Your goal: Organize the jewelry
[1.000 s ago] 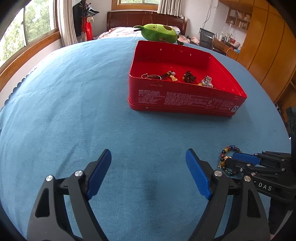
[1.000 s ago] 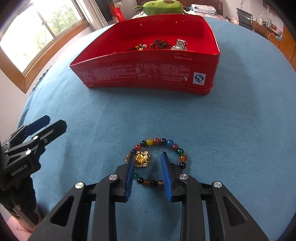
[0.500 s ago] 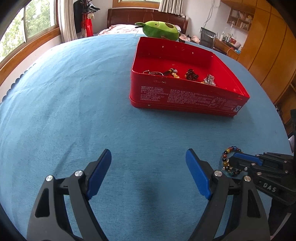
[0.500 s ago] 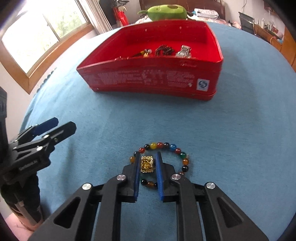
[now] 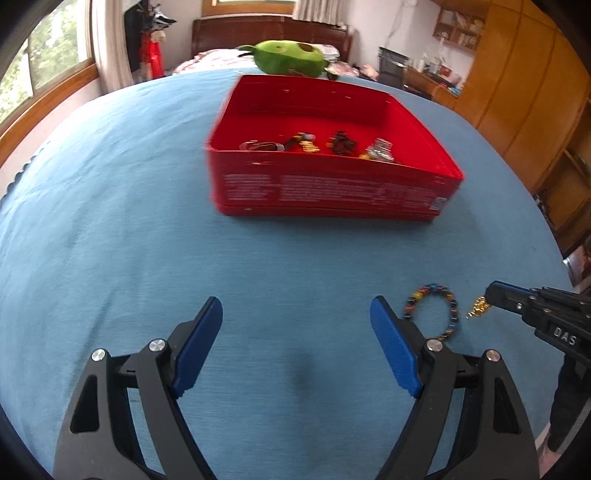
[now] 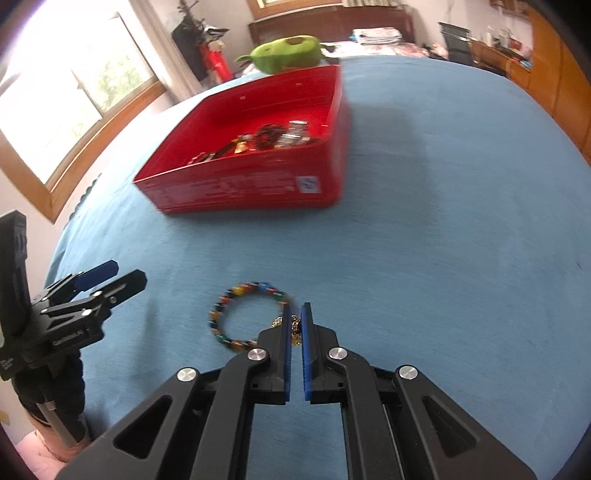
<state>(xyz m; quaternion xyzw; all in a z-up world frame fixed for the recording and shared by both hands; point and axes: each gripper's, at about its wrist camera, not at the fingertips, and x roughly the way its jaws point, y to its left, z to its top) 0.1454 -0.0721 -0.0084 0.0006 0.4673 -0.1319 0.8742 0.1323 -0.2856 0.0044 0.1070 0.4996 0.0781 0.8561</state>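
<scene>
the right claw [image 6: 294,325] is pinched on the gold charm [image 5: 478,307] of the beaded bracelet [image 6: 243,317], which seems, through blur, barely off the blue desk [image 6: 443,258]. the left claw [image 5: 295,343] gapes empty. next: carry it over the red box [image 6: 258,155] rim.

Surface: blue cloth [image 5: 155,229] covering the bench.
Toy: green plush [image 5: 288,57] at far edge.
Window: wood-framed [image 6: 70,107], left side.
Cabinets: wooden [image 5: 524,96], right side.
Headboard: dark wood [image 5: 269,31], behind.
</scene>
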